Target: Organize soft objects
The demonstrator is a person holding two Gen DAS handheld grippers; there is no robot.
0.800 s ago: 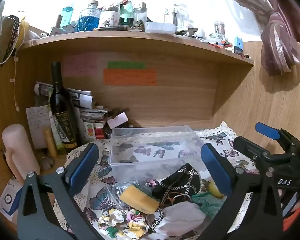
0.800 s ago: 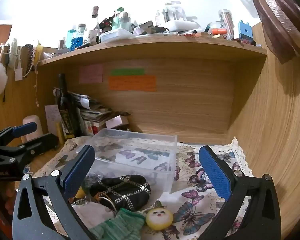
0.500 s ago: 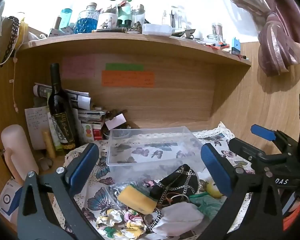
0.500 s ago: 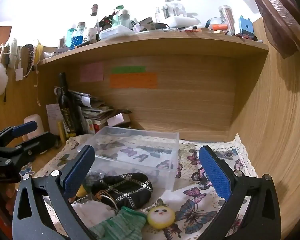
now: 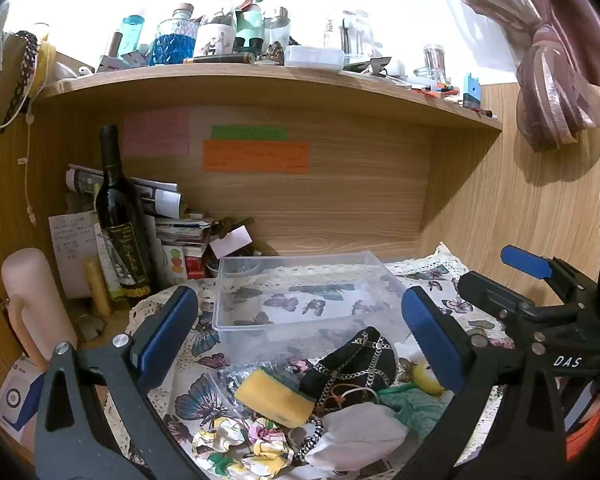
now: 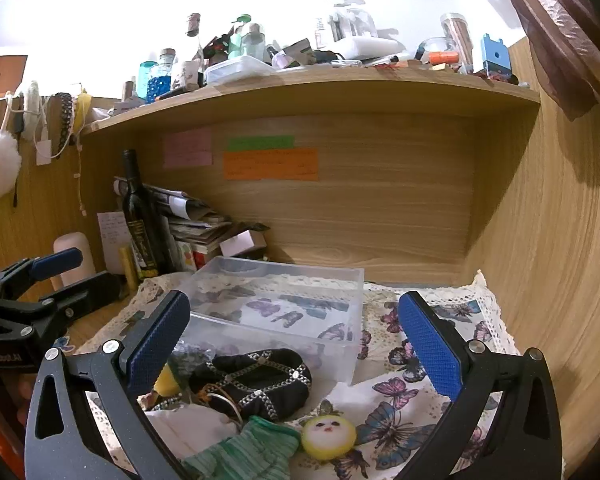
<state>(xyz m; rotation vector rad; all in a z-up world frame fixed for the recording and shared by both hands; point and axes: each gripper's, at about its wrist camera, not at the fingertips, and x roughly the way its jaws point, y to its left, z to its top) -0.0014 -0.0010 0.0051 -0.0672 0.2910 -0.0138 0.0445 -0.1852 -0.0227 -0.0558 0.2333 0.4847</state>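
Note:
A pile of soft things lies on the butterfly cloth [image 6: 400, 432] in front of a clear plastic box [image 5: 300, 300]: a yellow sponge [image 5: 274, 398], a black pouch with chain trim [image 5: 356, 364], a floral scrunchie [image 5: 240, 444], a white cloth [image 5: 360, 434], a green knit piece [image 6: 240, 452] and a round yellow face toy [image 6: 328, 434]. My left gripper [image 5: 296, 336] is open and empty above the pile. My right gripper [image 6: 296, 340] is open and empty over the pouch [image 6: 260, 380] and the box [image 6: 284, 312].
A wine bottle [image 5: 118, 220], stacked papers [image 5: 168, 220] and a pink cylinder [image 5: 32, 304] stand at the back left. A wooden shelf [image 5: 260, 84] crowded with bottles hangs overhead. Wooden walls close the back and right. The right gripper shows in the left wrist view [image 5: 540, 304].
Both views have shifted slightly, with the grippers drawing back a little from the box. Both stay open; nothing on the cloth has moved.

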